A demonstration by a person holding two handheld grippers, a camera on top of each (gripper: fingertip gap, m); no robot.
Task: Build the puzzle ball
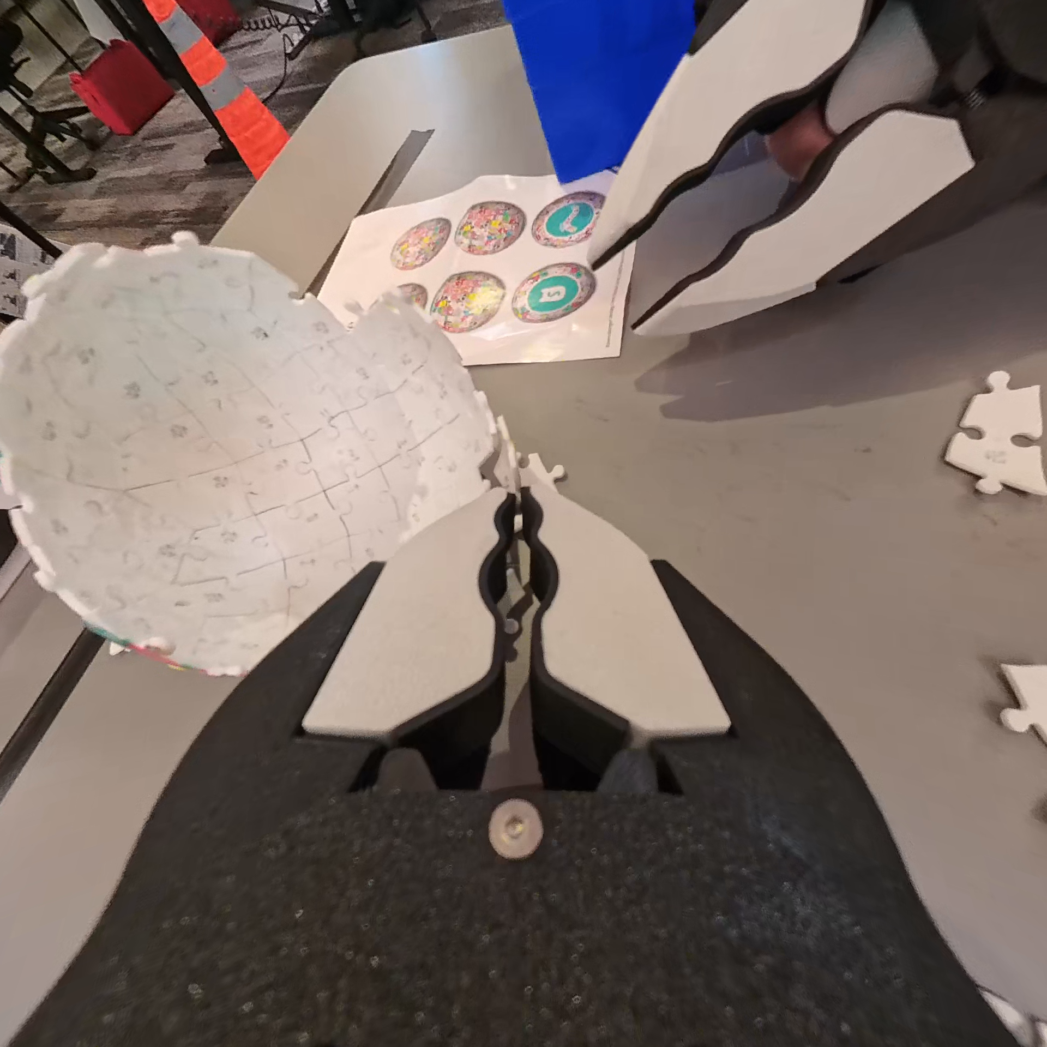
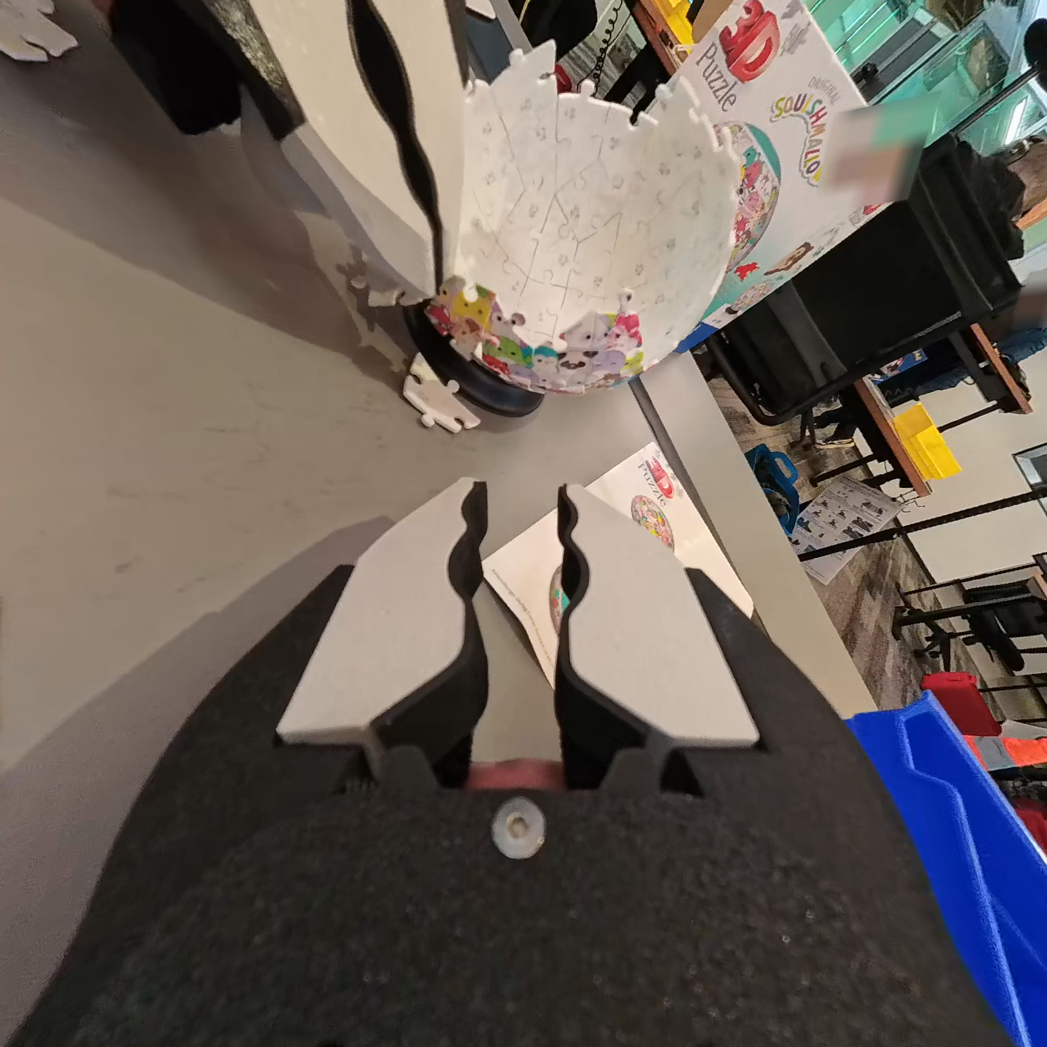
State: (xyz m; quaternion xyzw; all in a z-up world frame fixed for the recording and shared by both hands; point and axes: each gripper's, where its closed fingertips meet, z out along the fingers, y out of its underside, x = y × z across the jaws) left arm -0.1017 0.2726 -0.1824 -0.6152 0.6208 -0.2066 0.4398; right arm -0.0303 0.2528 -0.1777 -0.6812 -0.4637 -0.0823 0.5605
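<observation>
White plastic, numbered inside: the half-built puzzle ball (image 1: 226, 442) lies left of the left tongs (image 1: 518, 498), a bowl-shaped shell, its hollow holding nothing, mouth facing the camera. The left tongs are closed on its jagged rim. Ahead, a printed sheet (image 1: 487, 272); beyond it the right tongs (image 1: 612, 289), slightly parted, and a blue bin (image 1: 595, 79). Loose pieces (image 1: 1000, 442) lie right on the worktop (image 1: 765, 566).

Right wrist view: the right tongs (image 2: 521, 493) are part open, gripping nothing. Ahead, the ball (image 2: 589, 226) sits on a dark ring stand (image 2: 487, 391), mouth tilted up; coloured outer print shows here only. A box (image 2: 782, 113) stands behind it; one piece (image 2: 439, 399) touches the stand.
</observation>
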